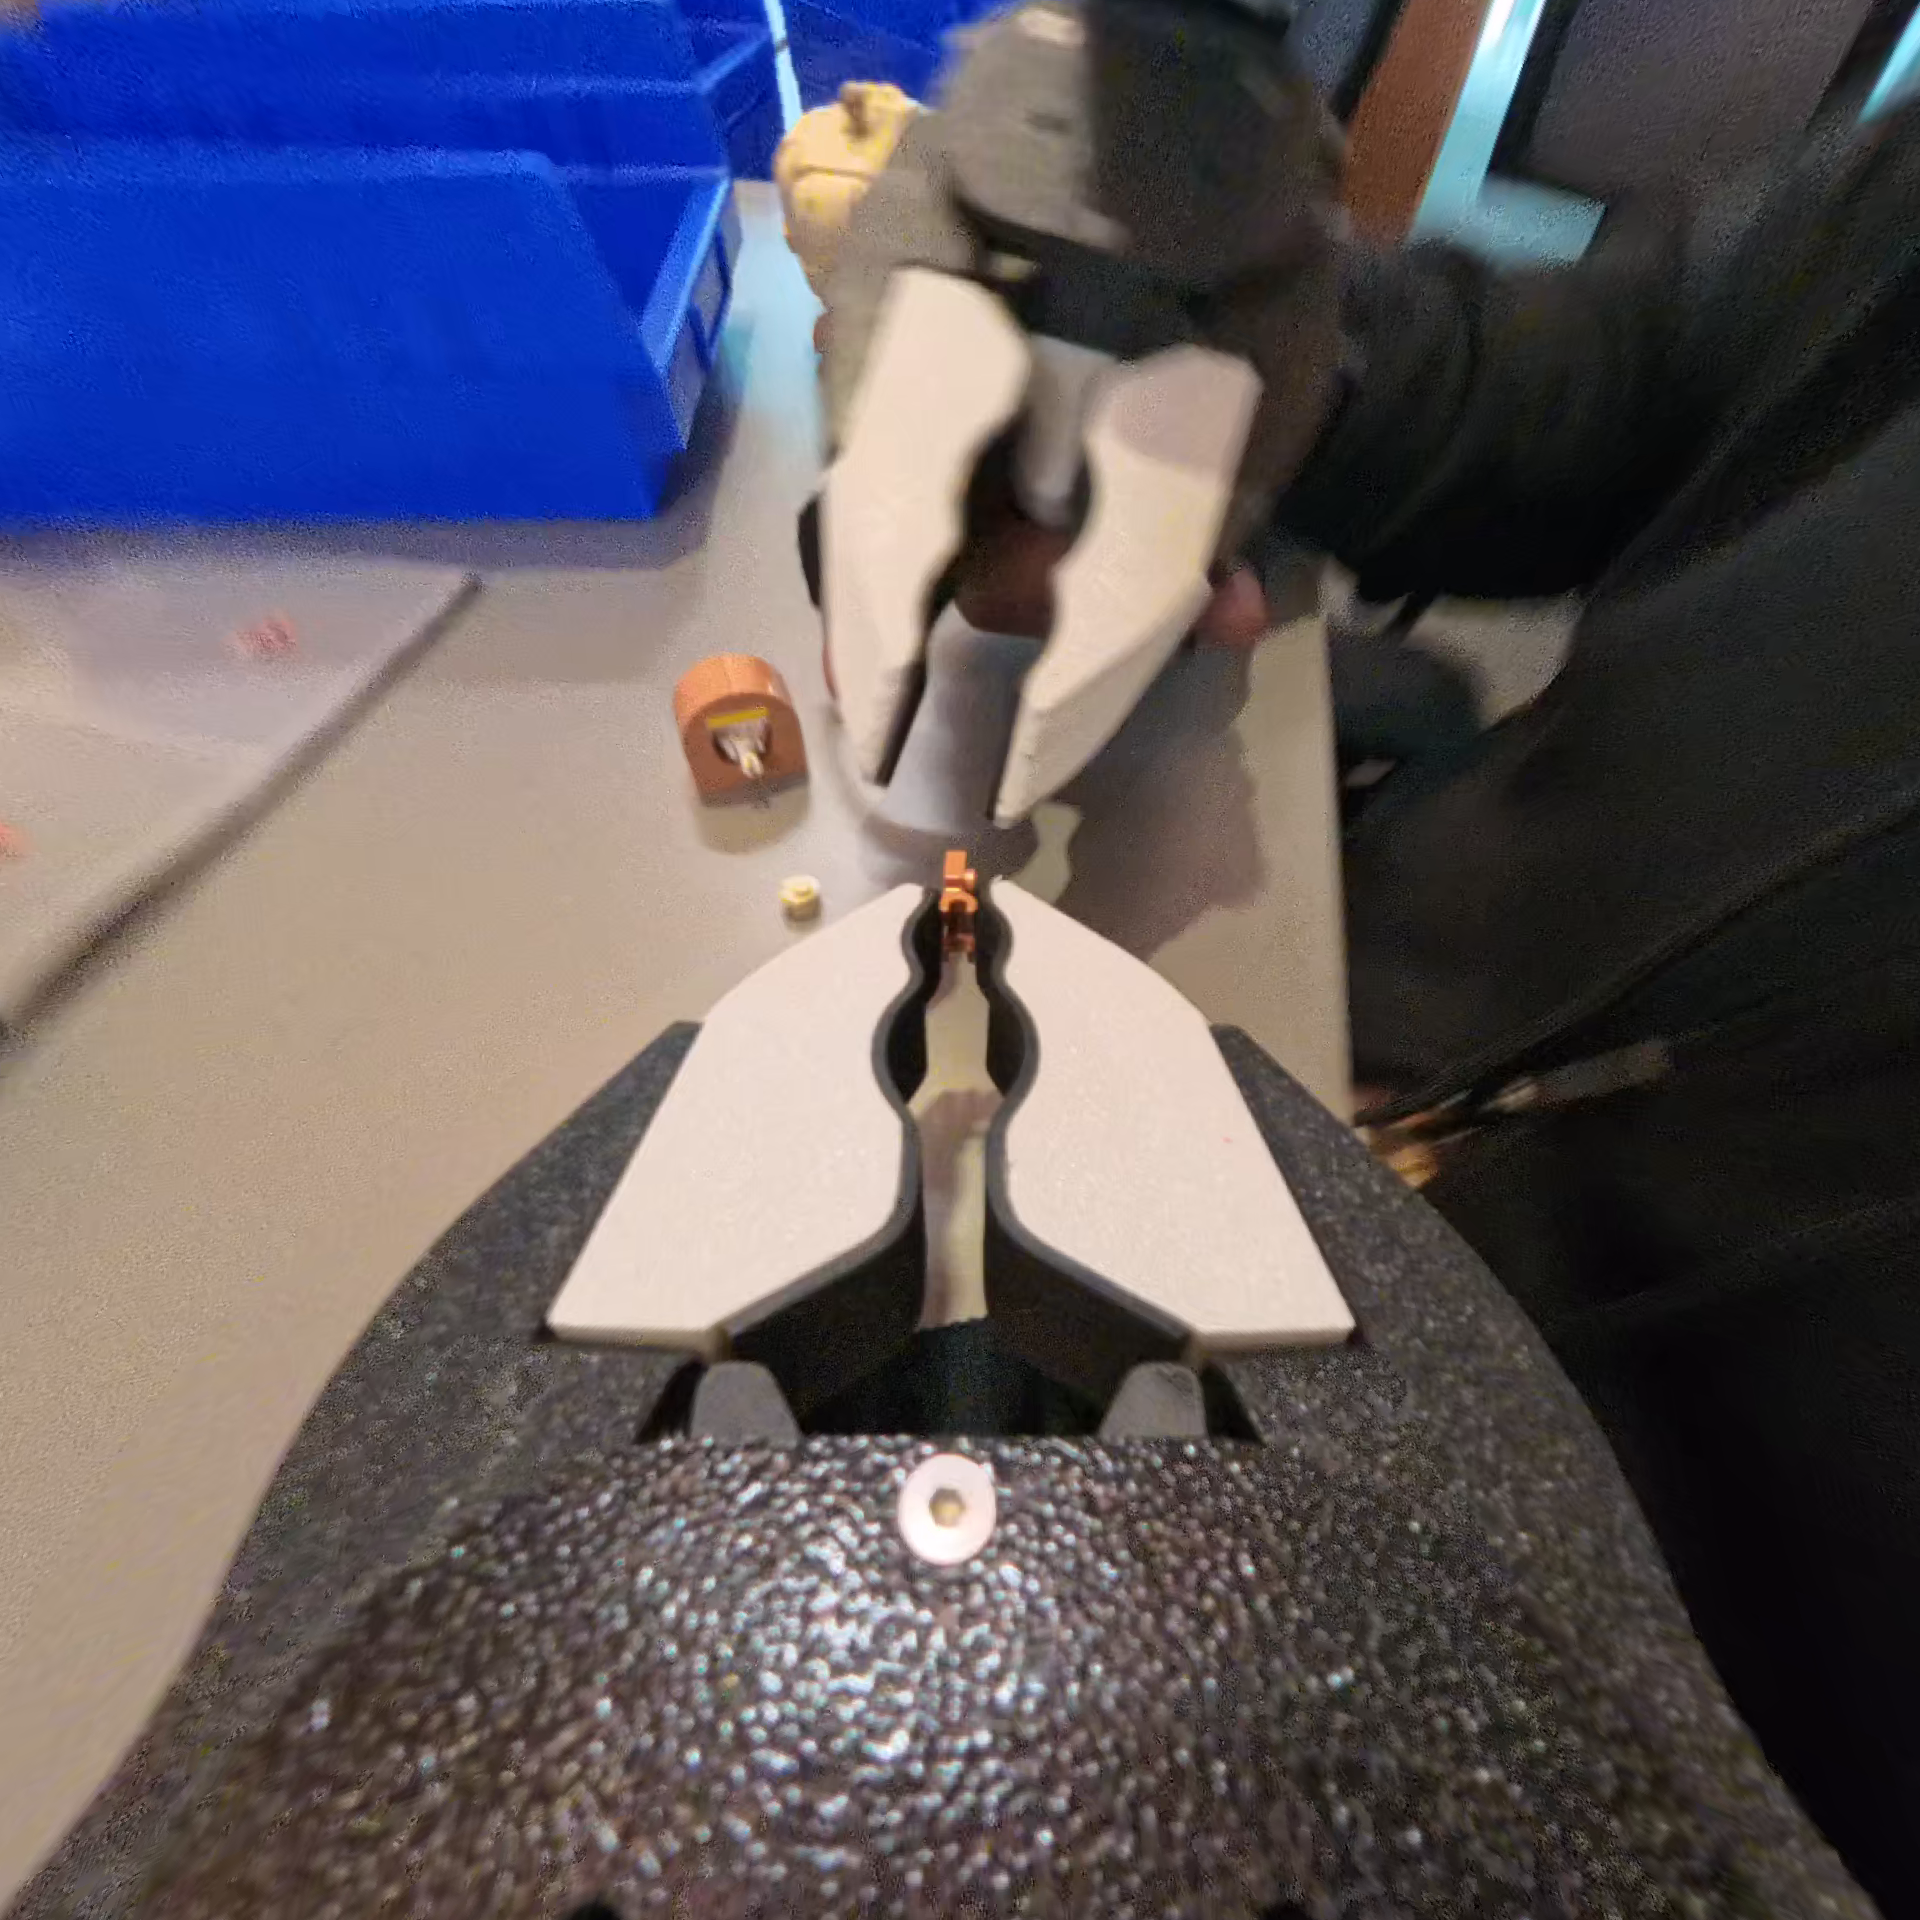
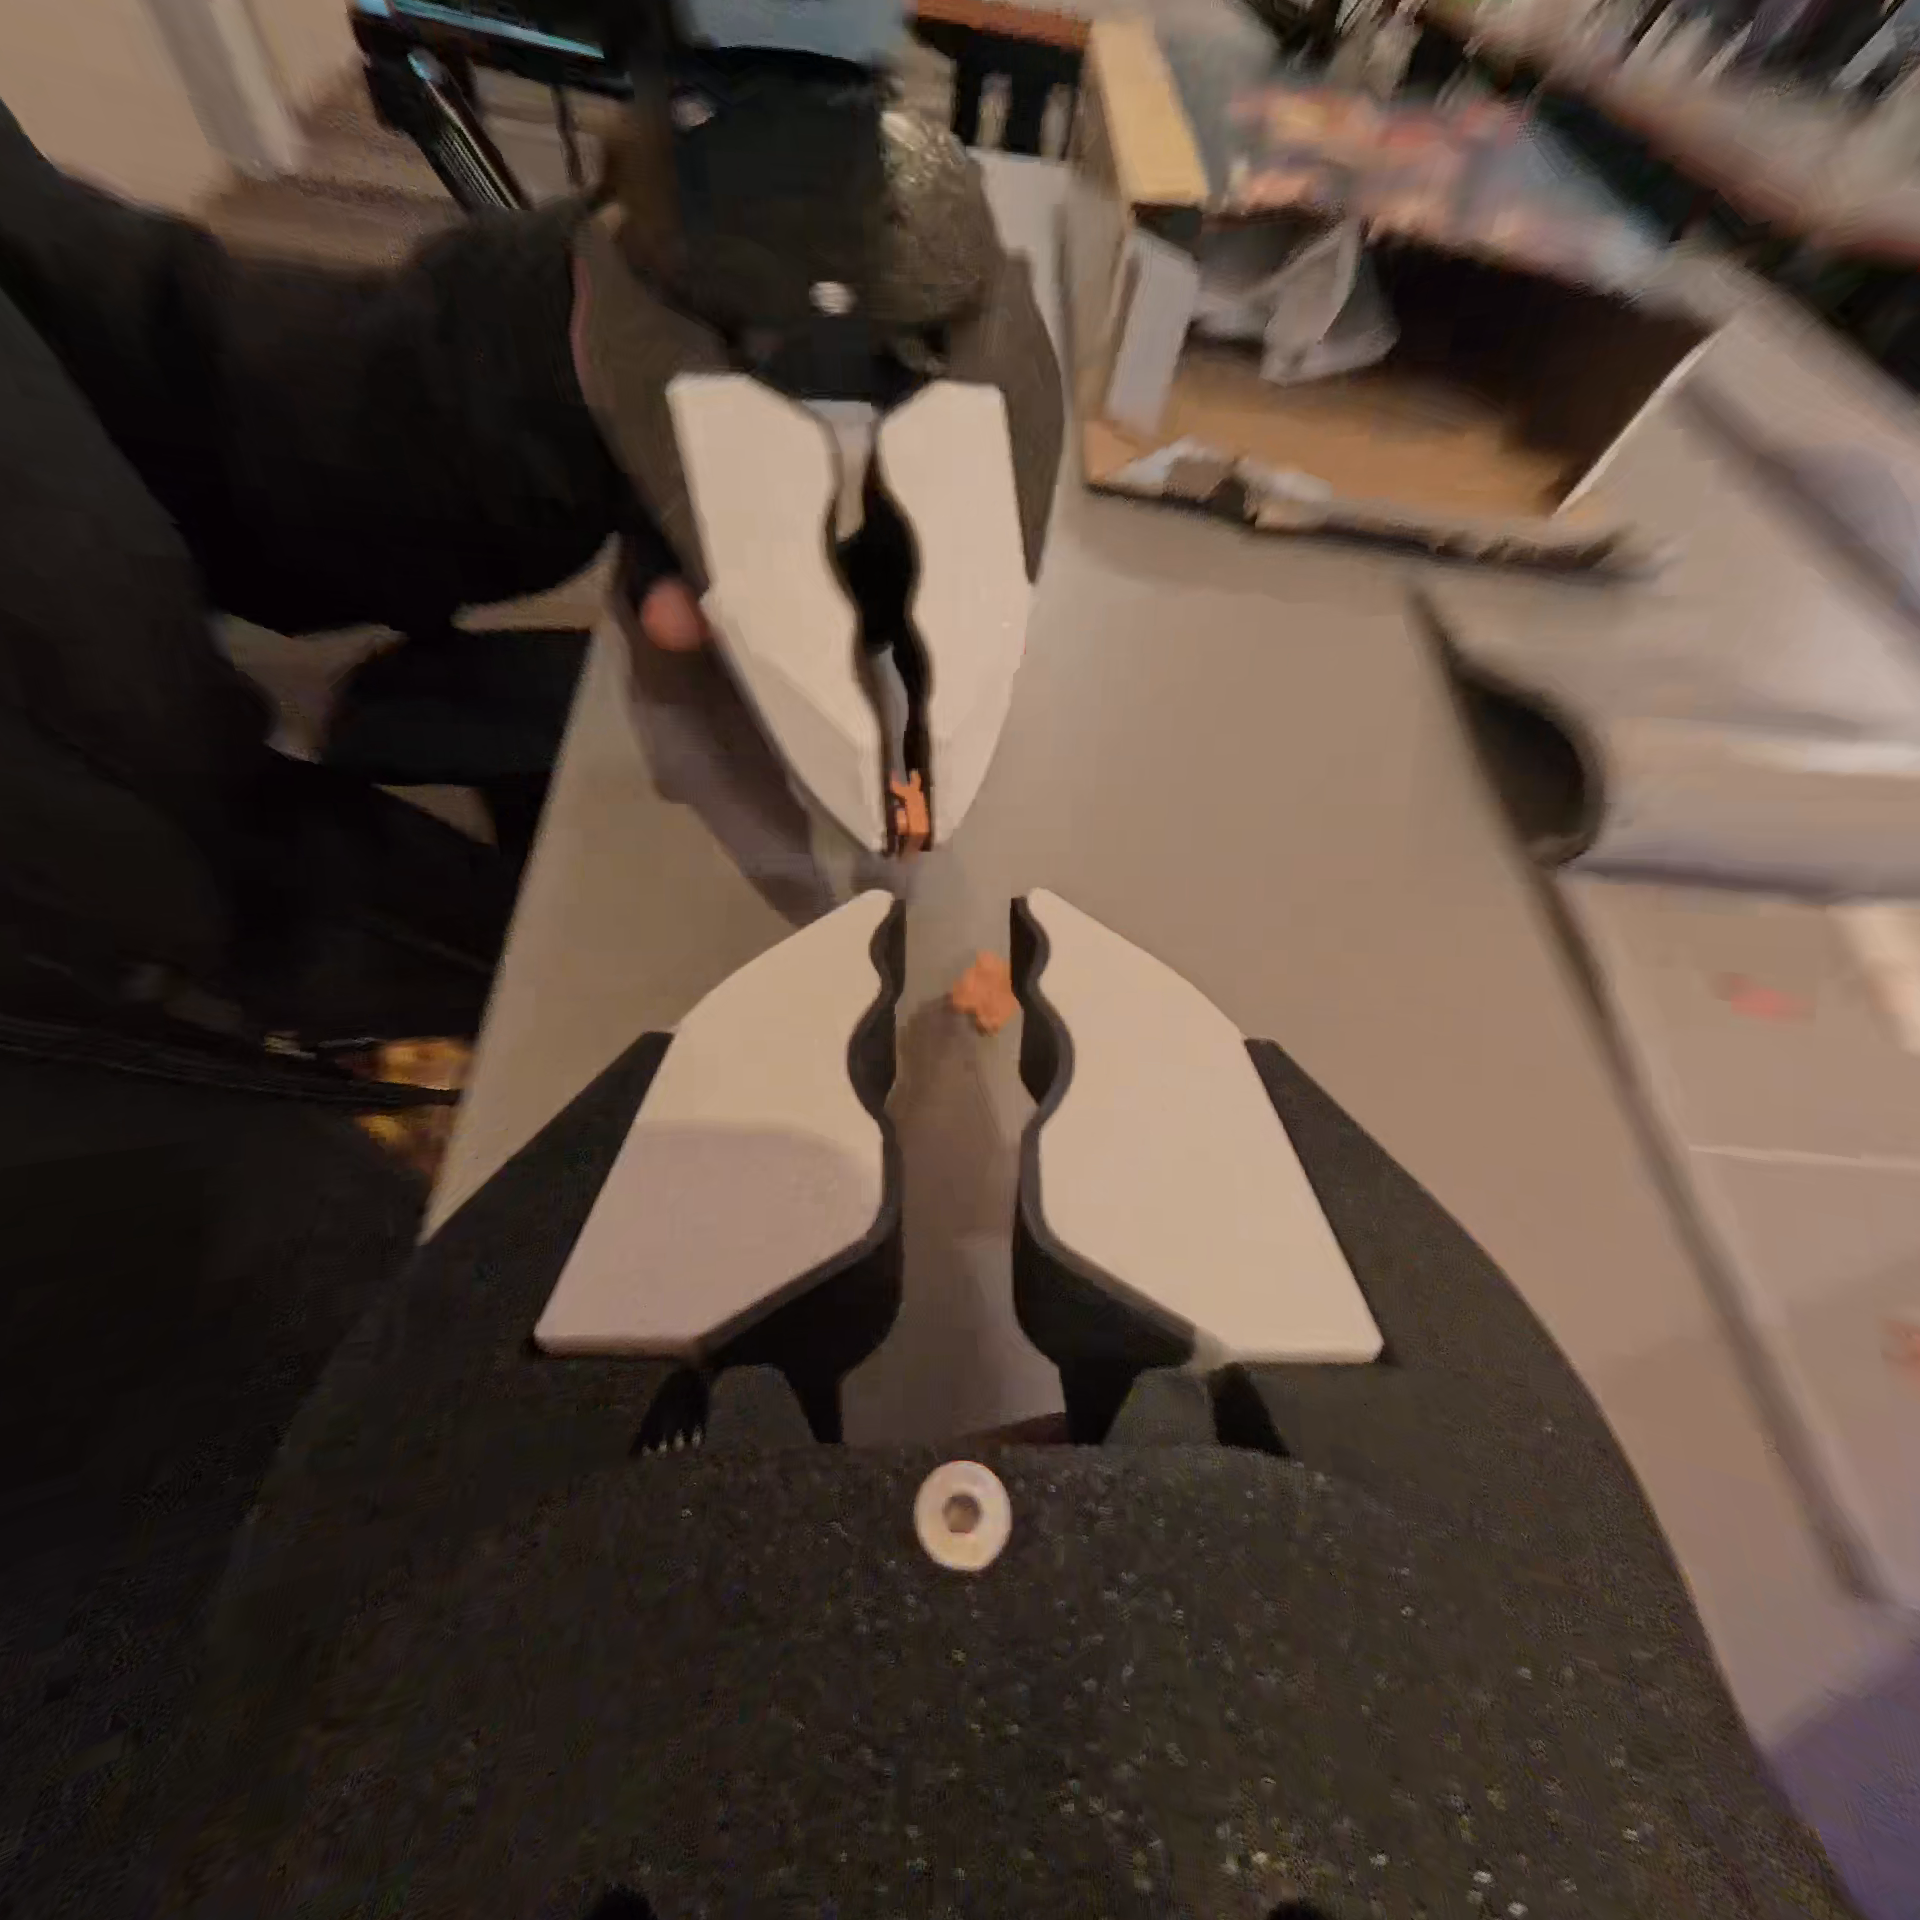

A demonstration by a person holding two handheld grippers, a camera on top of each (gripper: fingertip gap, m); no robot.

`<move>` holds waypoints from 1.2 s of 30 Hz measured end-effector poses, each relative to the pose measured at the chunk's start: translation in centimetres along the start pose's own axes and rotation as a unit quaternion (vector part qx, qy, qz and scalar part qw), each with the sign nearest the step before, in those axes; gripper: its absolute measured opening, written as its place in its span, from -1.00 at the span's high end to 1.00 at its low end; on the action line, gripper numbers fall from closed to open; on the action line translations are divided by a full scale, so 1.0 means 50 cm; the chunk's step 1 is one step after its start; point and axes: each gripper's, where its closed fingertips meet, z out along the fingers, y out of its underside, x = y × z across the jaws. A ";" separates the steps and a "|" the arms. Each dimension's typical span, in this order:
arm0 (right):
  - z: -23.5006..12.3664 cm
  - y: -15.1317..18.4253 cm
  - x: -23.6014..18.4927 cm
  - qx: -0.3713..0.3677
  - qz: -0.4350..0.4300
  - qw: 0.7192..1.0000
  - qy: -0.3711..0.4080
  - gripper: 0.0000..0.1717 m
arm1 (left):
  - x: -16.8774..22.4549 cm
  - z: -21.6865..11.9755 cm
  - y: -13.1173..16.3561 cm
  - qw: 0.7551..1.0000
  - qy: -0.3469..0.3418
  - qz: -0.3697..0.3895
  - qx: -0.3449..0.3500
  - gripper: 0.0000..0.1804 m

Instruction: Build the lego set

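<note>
My left gripper [image 1: 957, 896] is shut on a small orange plastic piece [image 1: 956, 902], which stands upright between the fingertips and pokes out past them. The right wrist view shows the same gripper [image 2: 906, 831] with the orange piece [image 2: 908, 812] pinched at its tips. My right gripper [image 2: 956, 912] is open, tip to tip with the left one just above the grey table [image 1: 416, 987]. A second small orange piece [image 2: 982, 994] shows in the gap close to its right finger; the left pad stands clear of it. In the left wrist view the right gripper [image 1: 940, 795] has its jaws apart.
A brown round block [image 1: 740, 740] with a yellow strip and a small cream round piece [image 1: 800, 896] lie on the table left of the grippers. Blue bins [image 1: 343, 312] stand at the back left, beside a grey mat [image 1: 156, 707]. A cardboard box [image 2: 1351, 416] is behind. Dark sleeves [image 2: 312, 416] hold both grippers. Both grippers' tips are close together, under 4 cm apart.
</note>
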 end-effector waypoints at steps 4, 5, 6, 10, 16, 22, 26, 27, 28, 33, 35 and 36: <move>0.003 -0.026 -0.010 0.016 -0.166 0.983 0.083 0.76 | -0.001 -0.020 -0.029 0.974 0.094 -0.198 0.062 0.95; 0.006 -0.030 -0.008 0.017 -0.192 0.976 0.103 0.76 | -0.001 -0.021 -0.030 0.966 0.109 -0.226 0.067 0.95; 0.010 -0.032 -0.004 0.015 -0.214 0.969 0.122 0.76 | -0.003 -0.022 -0.030 0.959 0.119 -0.247 0.070 0.95; 0.021 -0.035 0.003 0.012 -0.258 0.953 0.157 0.74 | 0.007 -0.020 -0.031 0.943 0.151 -0.289 0.074 0.95; 0.030 -0.038 -0.007 0.017 -0.255 0.956 0.147 0.74 | 0.010 -0.016 -0.031 0.936 0.160 -0.306 0.072 0.95; 0.029 -0.038 0.001 0.014 -0.199 0.969 0.148 0.81 | 0.001 -0.016 -0.030 0.949 0.134 -0.274 0.077 0.81; 0.021 -0.034 0.000 0.027 -0.075 0.992 0.103 0.82 | -0.009 -0.043 -0.042 0.984 0.075 -0.121 0.104 0.74; 0.021 -0.033 -0.004 0.032 -0.048 0.995 0.085 0.82 | -0.009 -0.047 -0.043 0.990 0.060 -0.073 0.105 0.75; 0.023 -0.032 -0.009 0.035 -0.026 0.997 0.067 0.82 | -0.009 -0.047 -0.040 0.994 0.046 -0.029 0.097 0.76; 0.026 -0.032 -0.026 0.042 0.017 0.999 0.022 0.82 | 0.002 -0.032 -0.014 0.993 0.034 0.097 0.053 0.81; 0.027 -0.031 -0.029 0.041 0.022 0.999 0.015 0.82 | 0.004 -0.030 -0.018 0.990 0.034 0.122 0.061 0.83; 0.028 -0.029 -0.030 0.039 0.023 0.999 0.014 0.82 | 0.007 -0.029 -0.018 0.989 0.038 0.128 0.062 0.84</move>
